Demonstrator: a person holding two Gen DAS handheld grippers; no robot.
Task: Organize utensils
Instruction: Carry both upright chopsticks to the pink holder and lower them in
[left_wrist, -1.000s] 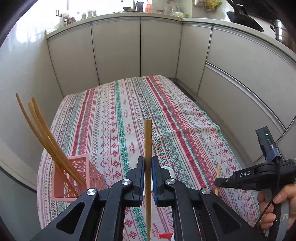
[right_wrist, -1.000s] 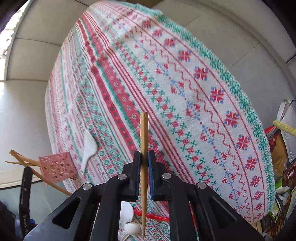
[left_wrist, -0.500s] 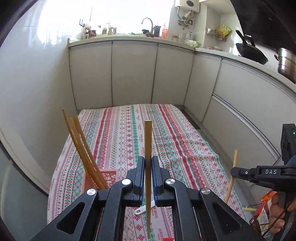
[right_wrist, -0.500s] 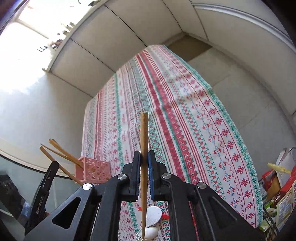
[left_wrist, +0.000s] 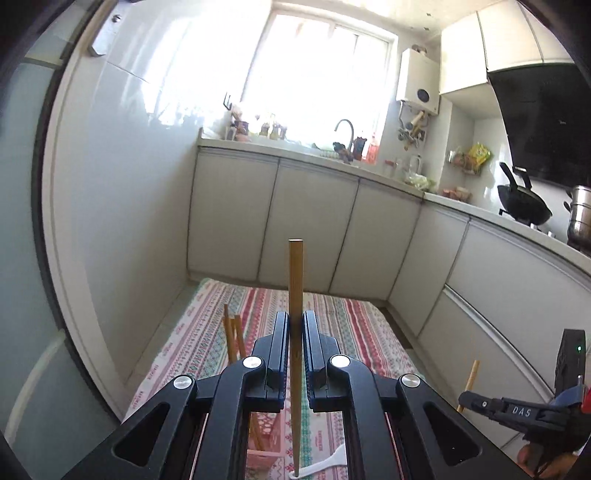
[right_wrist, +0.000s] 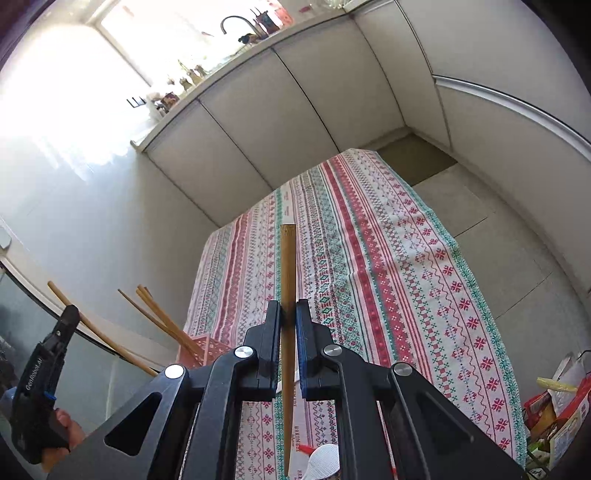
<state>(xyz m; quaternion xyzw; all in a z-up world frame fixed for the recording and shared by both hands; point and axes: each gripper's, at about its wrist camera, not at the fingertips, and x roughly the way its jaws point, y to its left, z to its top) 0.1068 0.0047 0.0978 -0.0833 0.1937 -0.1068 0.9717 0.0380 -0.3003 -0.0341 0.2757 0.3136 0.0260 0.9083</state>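
My left gripper (left_wrist: 295, 325) is shut on a wooden chopstick (left_wrist: 296, 280) that stands upright between its pads, high over the table. My right gripper (right_wrist: 287, 314) is shut on a second chopstick (right_wrist: 288, 266), also upright. A pink basket (right_wrist: 197, 350) sits near the table's left edge with several chopsticks (right_wrist: 162, 317) leaning out of it; in the left wrist view their tips (left_wrist: 232, 336) show just left of the jaws. White spoons (right_wrist: 323, 461) lie on the cloth below. The other gripper (left_wrist: 517, 410) appears at the lower right of the left view, and the left one (right_wrist: 40, 376) at the lower left of the right view.
A patterned tablecloth (right_wrist: 369, 266) covers the long table. Grey cabinets (left_wrist: 306, 229) line the far and right sides, with a sink tap (left_wrist: 345, 127), a wok (left_wrist: 522, 206) and a pot (left_wrist: 581, 218) on the counter. Bags and boxes (right_wrist: 554, 406) crowd the floor at right.
Both grippers have risen and tilted upward with their chopsticks still clamped; the table has dropped lower in both views and the window and counter have come into sight.
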